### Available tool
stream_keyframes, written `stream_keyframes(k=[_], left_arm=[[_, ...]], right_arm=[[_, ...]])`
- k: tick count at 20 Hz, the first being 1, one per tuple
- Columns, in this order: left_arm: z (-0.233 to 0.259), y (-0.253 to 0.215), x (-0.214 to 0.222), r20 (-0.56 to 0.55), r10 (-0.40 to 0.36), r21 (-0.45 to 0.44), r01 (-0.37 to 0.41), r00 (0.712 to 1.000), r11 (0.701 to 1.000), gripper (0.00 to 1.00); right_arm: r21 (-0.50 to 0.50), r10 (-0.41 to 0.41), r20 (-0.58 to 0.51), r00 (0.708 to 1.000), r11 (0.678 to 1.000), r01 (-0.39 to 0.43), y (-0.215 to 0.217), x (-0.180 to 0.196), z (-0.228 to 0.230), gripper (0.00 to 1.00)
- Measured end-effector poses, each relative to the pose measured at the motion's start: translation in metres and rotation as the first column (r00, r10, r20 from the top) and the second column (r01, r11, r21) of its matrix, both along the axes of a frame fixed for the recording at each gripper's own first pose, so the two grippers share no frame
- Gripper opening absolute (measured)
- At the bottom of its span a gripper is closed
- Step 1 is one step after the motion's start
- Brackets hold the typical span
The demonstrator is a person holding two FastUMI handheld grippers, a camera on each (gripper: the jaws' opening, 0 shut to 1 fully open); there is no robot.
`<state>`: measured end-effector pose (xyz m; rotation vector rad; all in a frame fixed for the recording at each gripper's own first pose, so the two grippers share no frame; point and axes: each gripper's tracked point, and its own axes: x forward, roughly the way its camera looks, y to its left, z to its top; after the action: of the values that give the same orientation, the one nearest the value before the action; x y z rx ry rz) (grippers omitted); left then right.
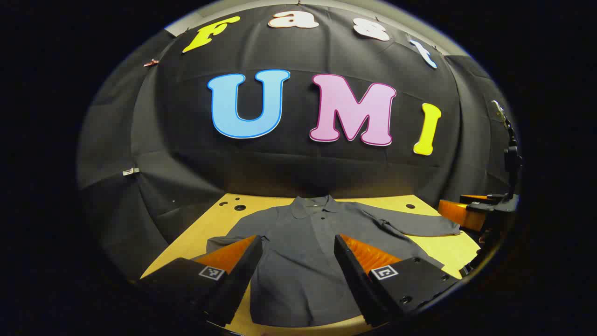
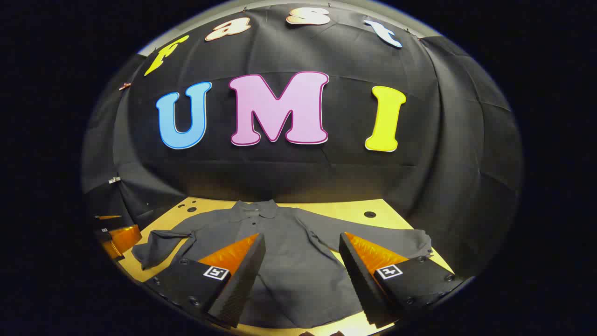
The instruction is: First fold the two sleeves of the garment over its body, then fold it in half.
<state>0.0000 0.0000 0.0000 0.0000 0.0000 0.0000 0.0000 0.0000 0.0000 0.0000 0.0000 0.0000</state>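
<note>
Where black cloth ends, wooden table

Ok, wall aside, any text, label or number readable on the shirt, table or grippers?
Shirt: no print or readable tag visible.
Table: no writing.
Left gripper and right gripper: square markers on the fingers, coded black-and-white patterns, no words or numbers.

No readable text; square coded markers on hand-held gripper fingers, unreadable.
</note>
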Motion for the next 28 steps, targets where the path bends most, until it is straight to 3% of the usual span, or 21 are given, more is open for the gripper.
stream_keyframes(k=[15,23,28], left_arm=[[0.000,0.012,-0.002,0.019,0.075,0.013,-0.076,0.997,0.997,0.98],[-0.013,0.001,-0.003,-0.010,0.113,0.024,-0.113,0.994,0.993,0.98],[-0.032,-0.010,0.000,-0.050,0.147,0.025,-0.146,0.988,0.989,0.98]], right_arm=[[0.006,0.012,0.002,1.000,1.000,-0.012,-0.015,0.005,0.005,0.98],[0.021,-0.010,-0.032,0.999,1.000,0.010,-0.062,0.023,-0.004,0.98],[0.036,-0.074,-0.079,0.994,0.996,0.077,-0.120,0.042,-0.019,0.98]])
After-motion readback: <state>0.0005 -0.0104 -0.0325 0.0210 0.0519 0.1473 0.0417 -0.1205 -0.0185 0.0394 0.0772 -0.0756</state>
